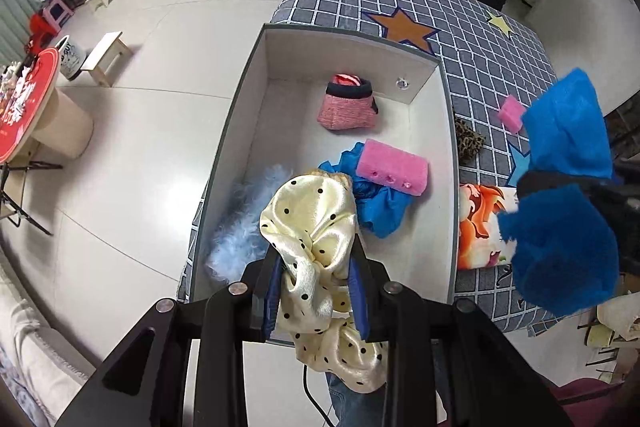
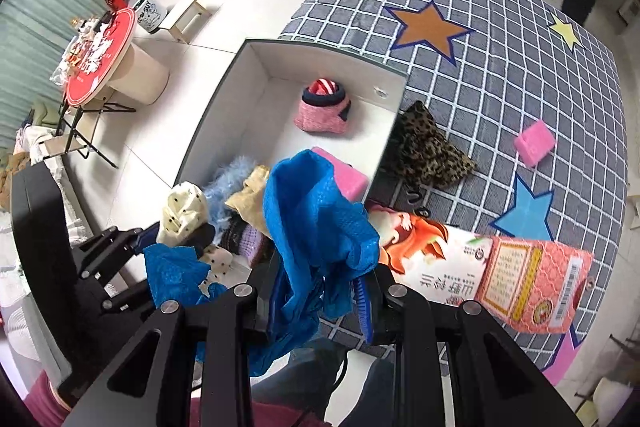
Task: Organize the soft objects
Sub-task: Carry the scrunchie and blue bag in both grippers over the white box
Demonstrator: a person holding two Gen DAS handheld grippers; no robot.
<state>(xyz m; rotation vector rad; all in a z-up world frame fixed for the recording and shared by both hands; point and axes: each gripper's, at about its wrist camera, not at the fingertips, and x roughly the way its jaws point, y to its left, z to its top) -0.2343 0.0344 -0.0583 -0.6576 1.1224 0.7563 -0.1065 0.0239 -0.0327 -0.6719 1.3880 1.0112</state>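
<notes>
Cream satin cloth with black dots [image 1: 308, 223] hangs bunched between the jaws of the left gripper [image 1: 318, 291], which are closed narrow on it; the cloth's long axis runs roughly along the fingers, trailing back toward the camera. It sits directly over the near end of the white open box [image 1: 248, 107], so the drop spot lies straight below and slightly ahead of the jaws. Inside the box already: pale blue fluffy item [image 1: 240, 215], pink foam block [image 1: 392, 167] on a blue cloth, and a pink knit piece [image 1: 348, 107] at the far end. Right gripper [image 2: 322, 301] is also clamped narrow, on a blue mesh cloth [image 2: 320, 227], approx. above the box's near-right edge beside the checked tablecloth [image 2: 500, 87]. Left looks nearer the box interior; prob. releases first.
</notes>
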